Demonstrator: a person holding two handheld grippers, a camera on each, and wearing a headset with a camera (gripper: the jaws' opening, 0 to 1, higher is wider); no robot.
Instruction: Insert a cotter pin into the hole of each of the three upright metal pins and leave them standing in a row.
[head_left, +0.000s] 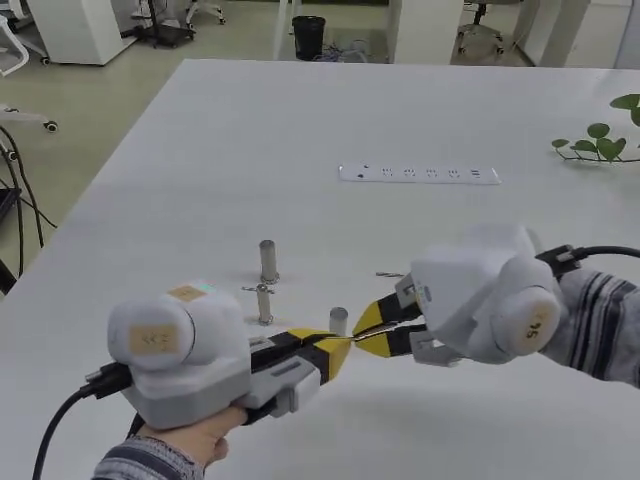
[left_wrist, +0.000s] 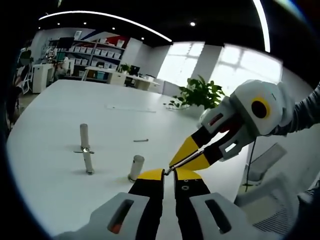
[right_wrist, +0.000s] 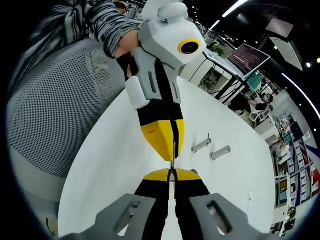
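The white surface (head_left: 200, 150) carried everything. Above its near part the left tool (head_left: 345, 345) and the right tool (head_left: 358, 337) met tip to tip, each with its jaws closed on one end of the same held cotter pin (head_left: 353, 340). We judged this to be a re-grip between tools, ahead of threading. To do it well, one tool should let go only once the other had the pin firm and square, with enough leg sticking out to lead into a hole.

Three posts stood just beyond the tools. The far post (head_left: 268, 258) was bare, the middle post (head_left: 264, 308) was already crossed by a fitted cotter pin (head_left: 252, 290), and the near post (head_left: 338, 320) stood right behind the jaws. We took the near post for the handy target. The pin should go in level and slowly, with the freed tool steadying the post so it did not topple. A spare cotter pin (head_left: 389, 273) lay on the surface to the right of the posts.

The head view gave us the row's layout and a power strip (head_left: 418, 174) farther back. The left gripper view showed what that view blurred: what looked like the pin's looped head at the left tool's tips, with the legs running into the right tool. There the far and middle posts overlapped. The right gripper view looked straight along the pin and confirmed both pairs of jaws were pinched shut.
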